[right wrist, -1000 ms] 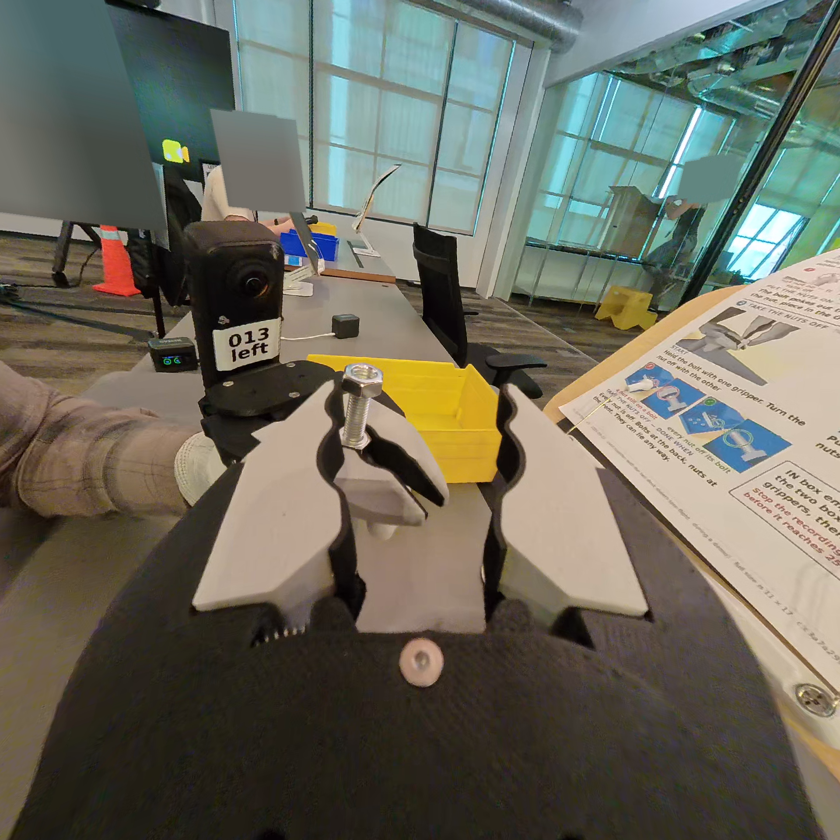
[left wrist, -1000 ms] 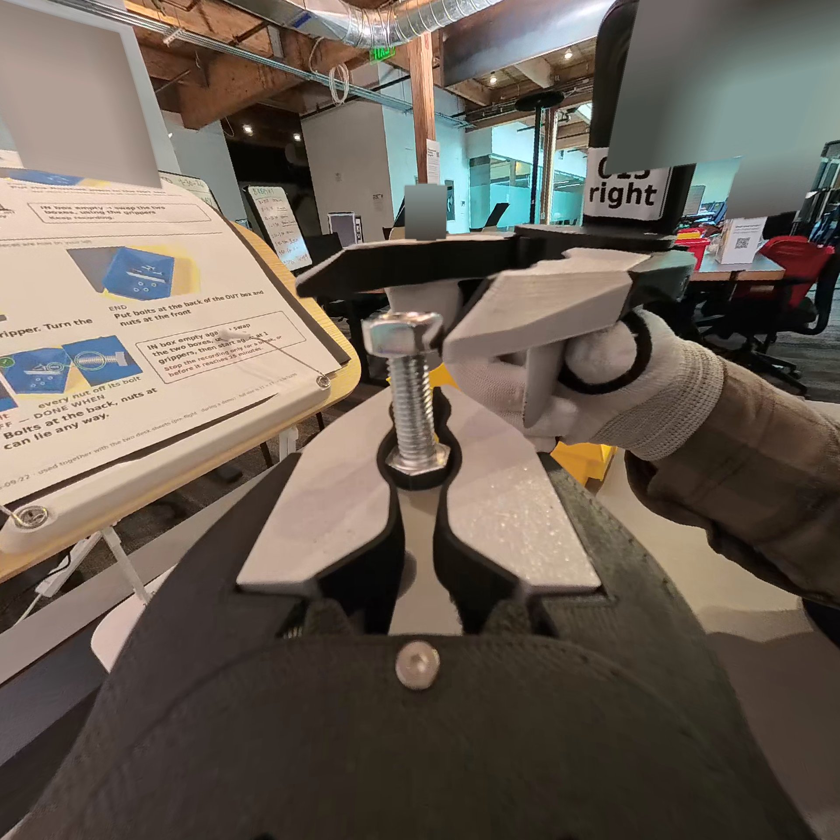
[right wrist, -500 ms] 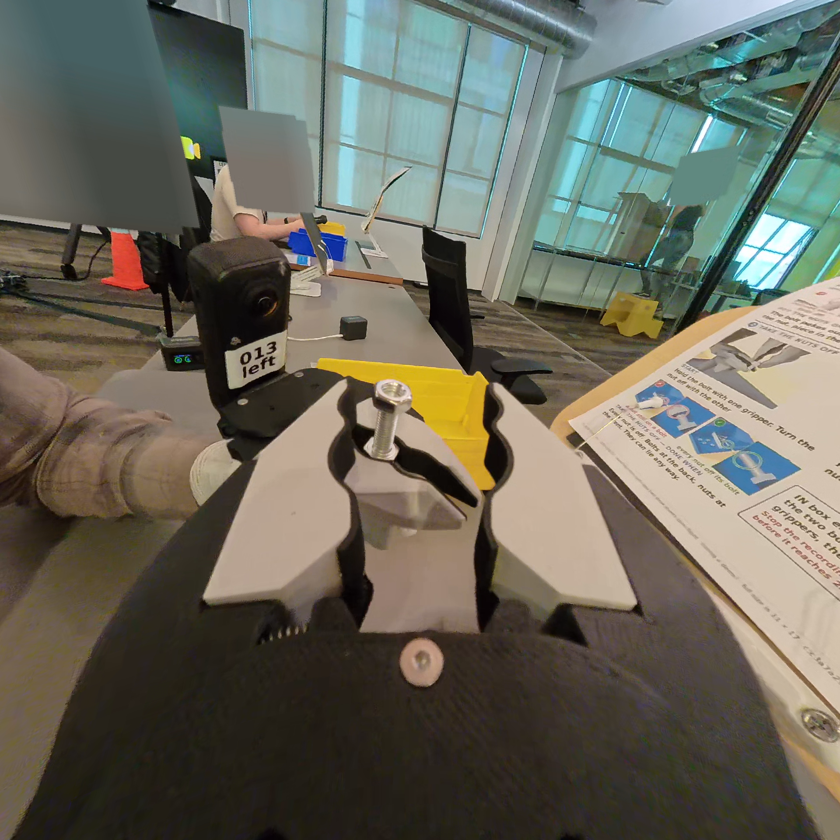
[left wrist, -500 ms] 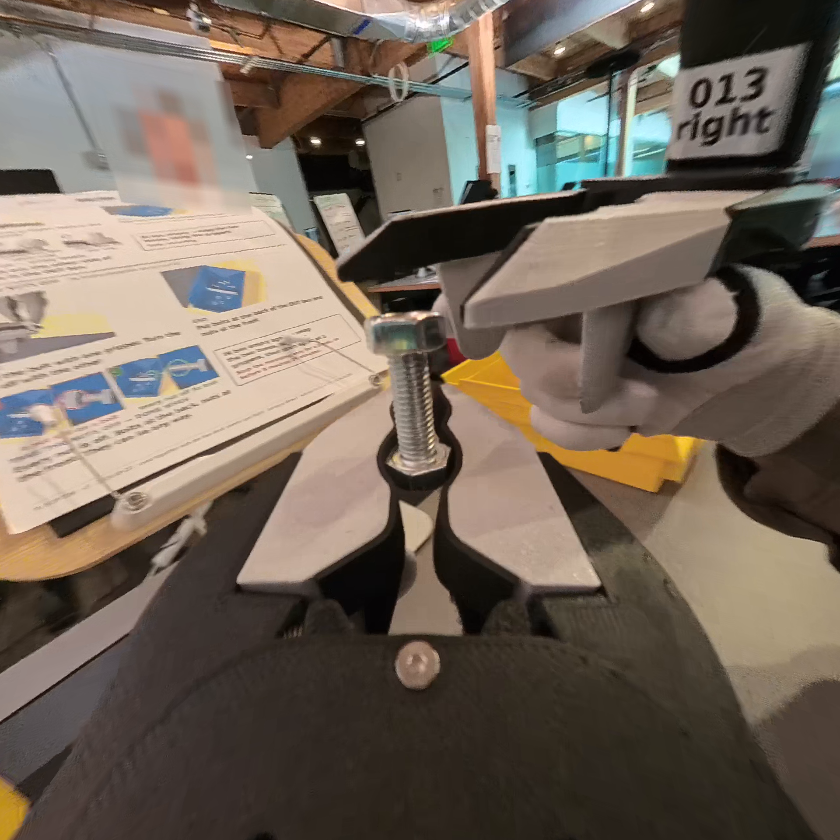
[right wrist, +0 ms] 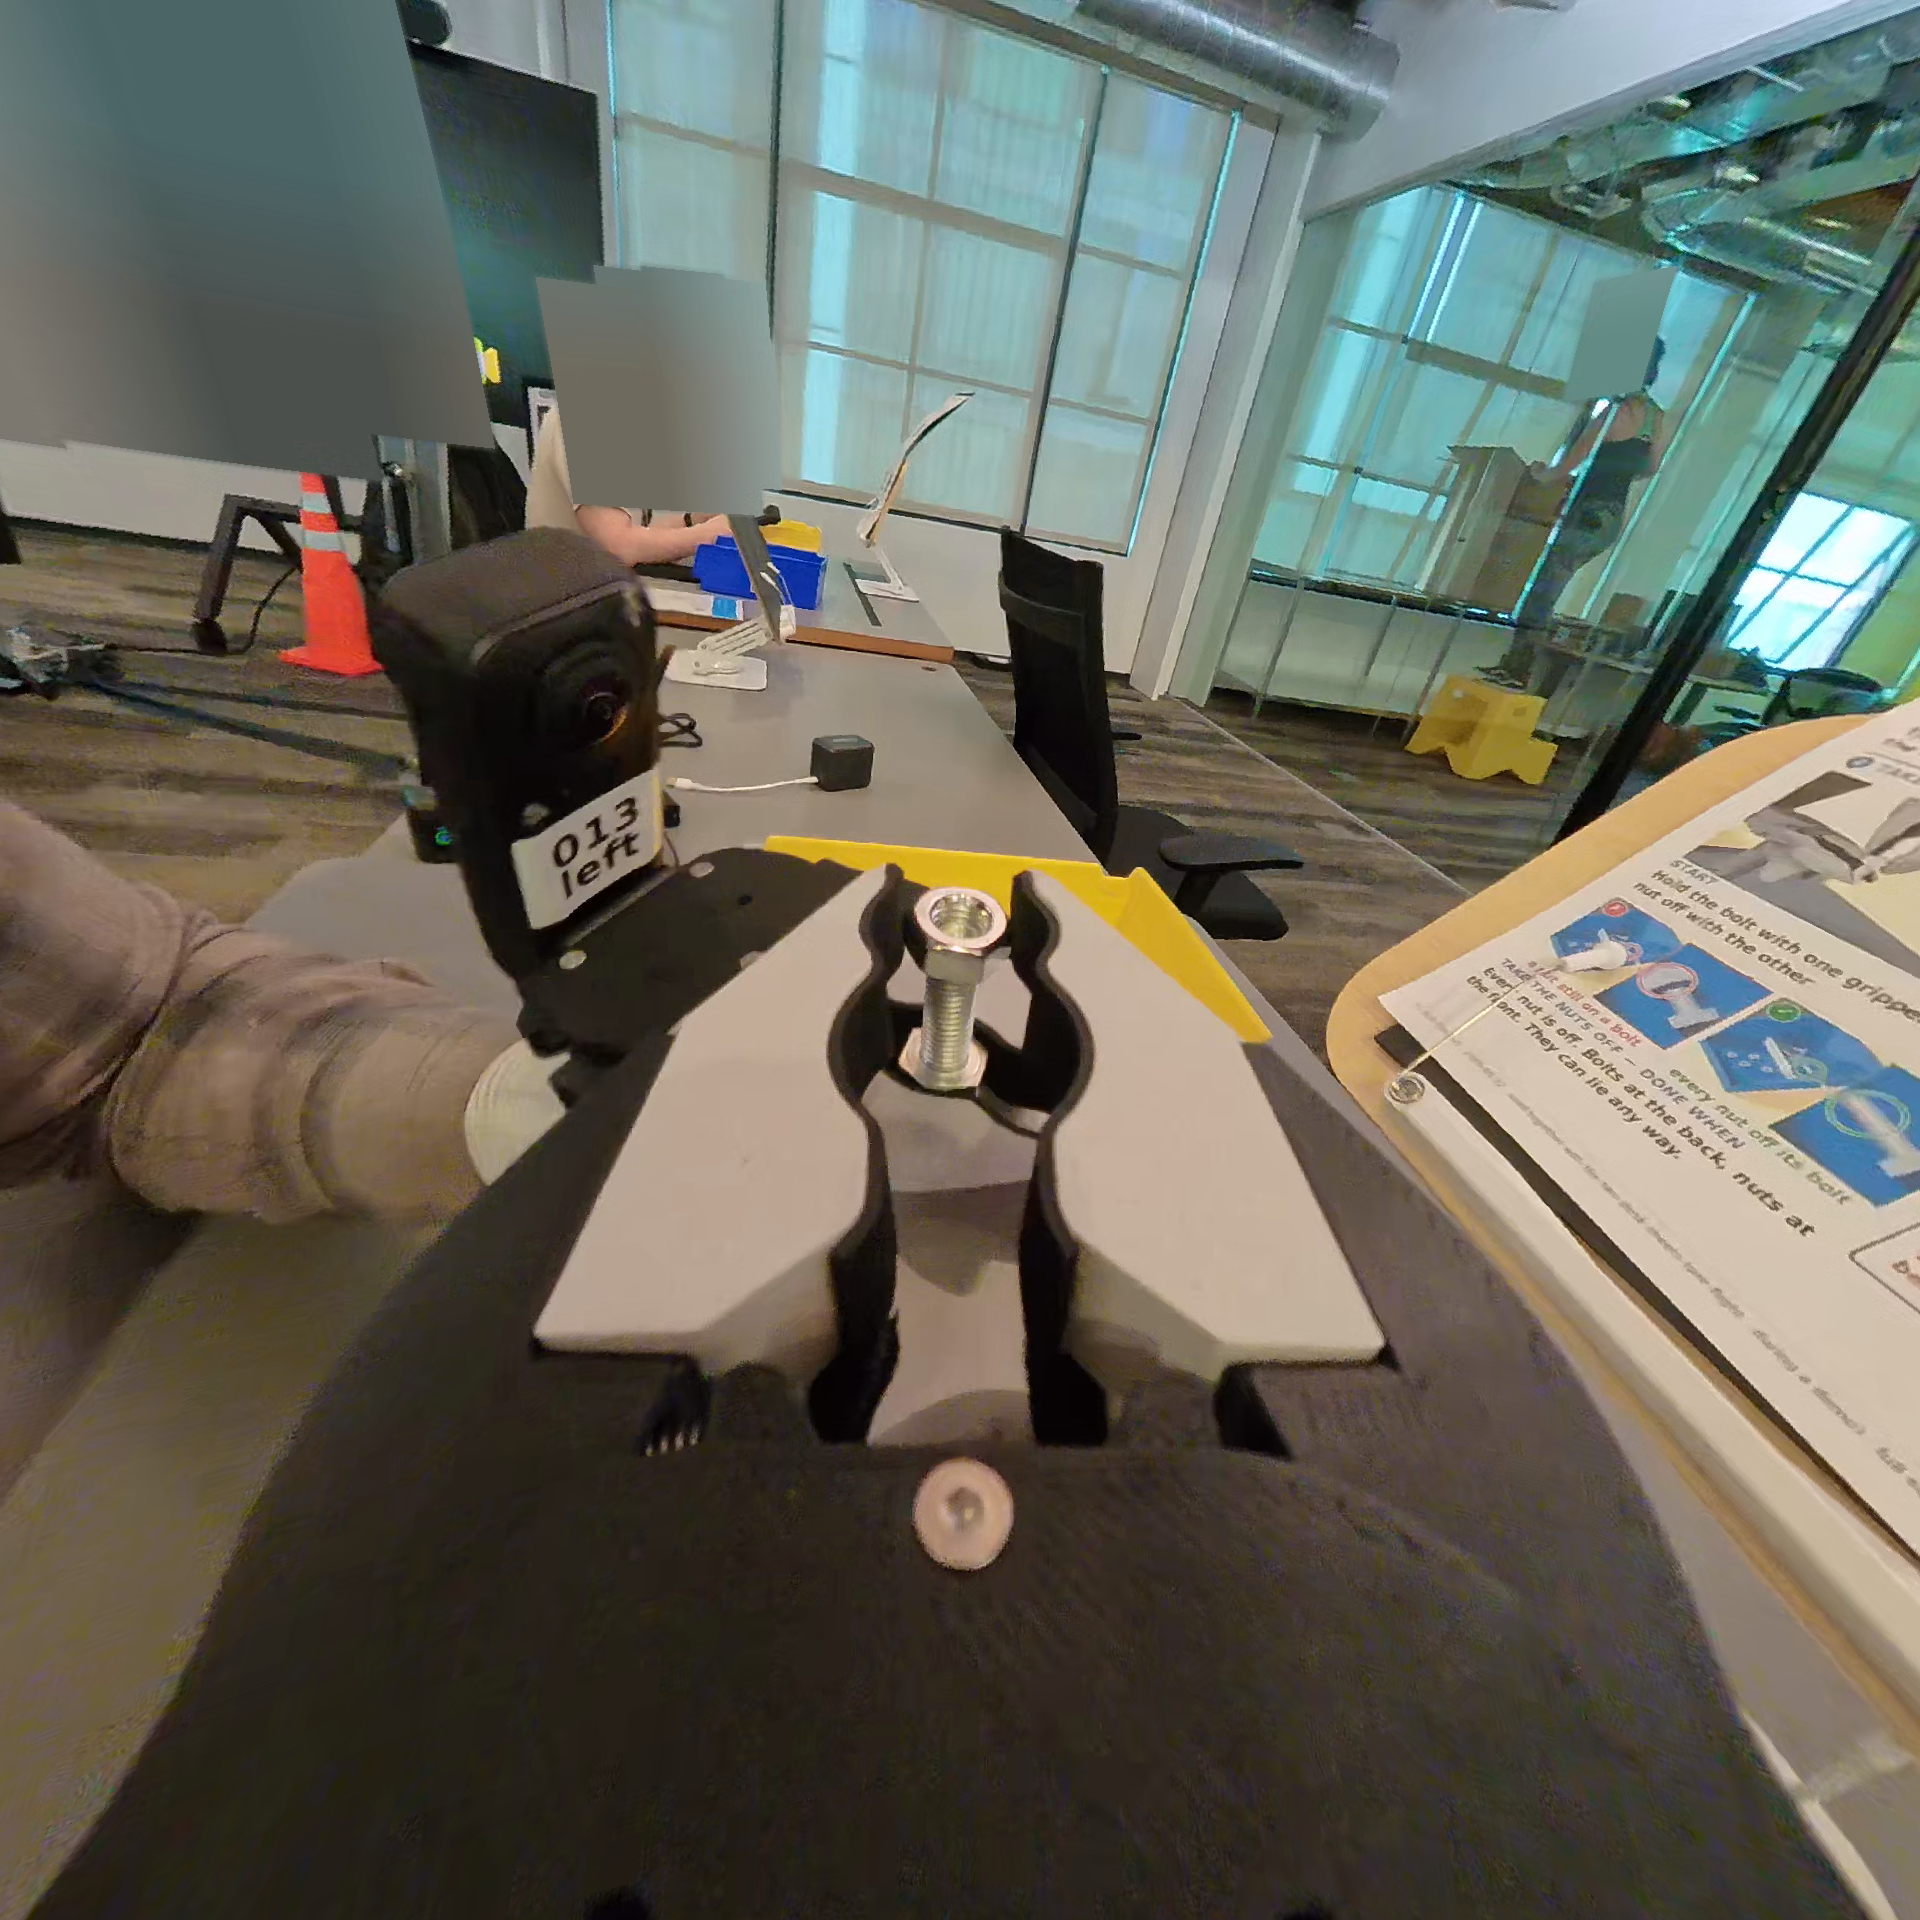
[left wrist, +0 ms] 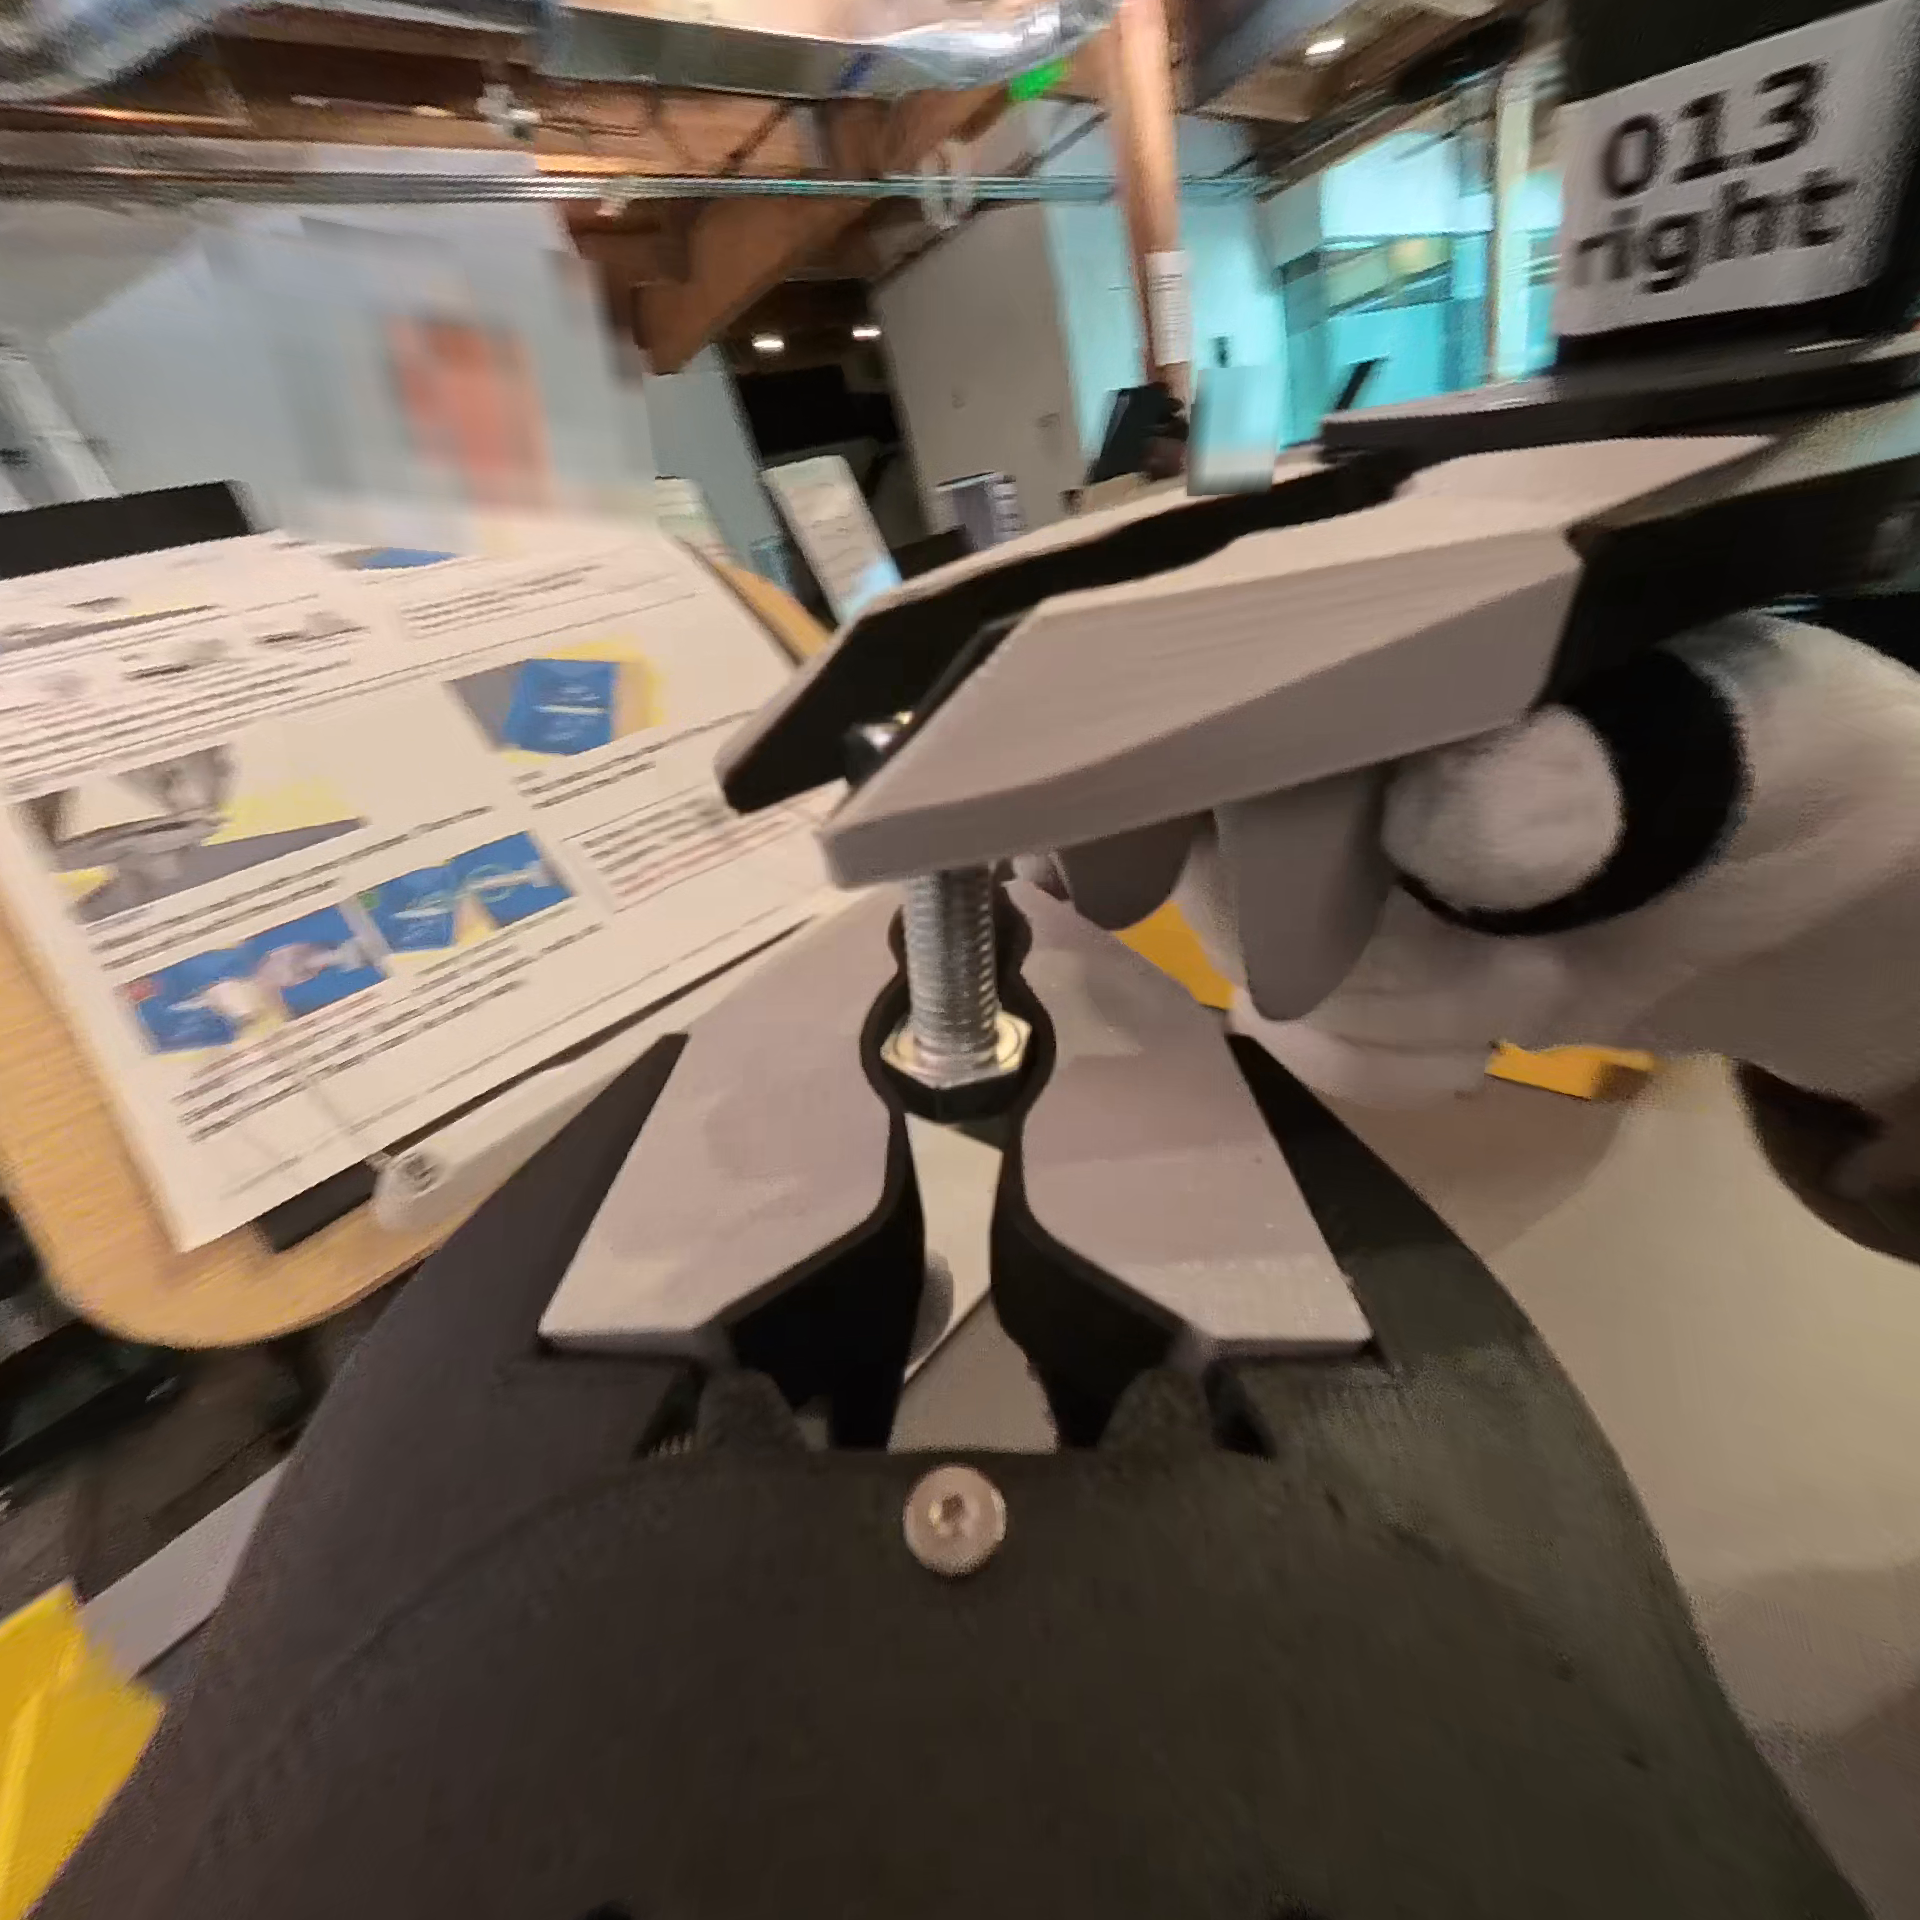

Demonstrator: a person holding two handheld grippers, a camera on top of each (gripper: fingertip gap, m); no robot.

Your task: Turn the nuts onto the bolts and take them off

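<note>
**Both grippers on one bolt, ready to turn**

The left gripper [left wrist: 956,1049] pinches the silver hexagonal steel nut [left wrist: 956,1051] in the round notch of its black-edged grey fingers [left wrist: 748,1153], which are pressed close around it. From the nut, the zinc-coloured threaded steel bolt [left wrist: 951,961] stands upright toward 12 o'clock. In my judgement the notch is used because it stops the six-sided nut from slipping while the other part is turned.

The right gripper [right wrist: 956,925] comes from above. In the right wrist view its fingers [right wrist: 769,1122] close around the hexagonal bolt head [right wrist: 956,925] near their tips, and the shank goes down to the nut [right wrist: 940,1060] held by the other tool below. In the left wrist view the same gripper [left wrist: 894,758] lies almost flat across the top of the bolt at 12 o'clock and hides the head; a hand in a white knitted glove [left wrist: 1558,862] holds it at 2 o'clock.

The nut sits low on the thread, far from the head, so I think it is either just started or almost off; the pictures alone cannot tell which.

A printed instruction sheet on a light wooden board [right wrist: 1621,1070] stands at 3 o'clock in the right wrist view. A yellow plastic bin [right wrist: 1164,925] lies just behind the grippers, on the grey table [right wrist: 883,717], probably to keep the parts near.
</note>
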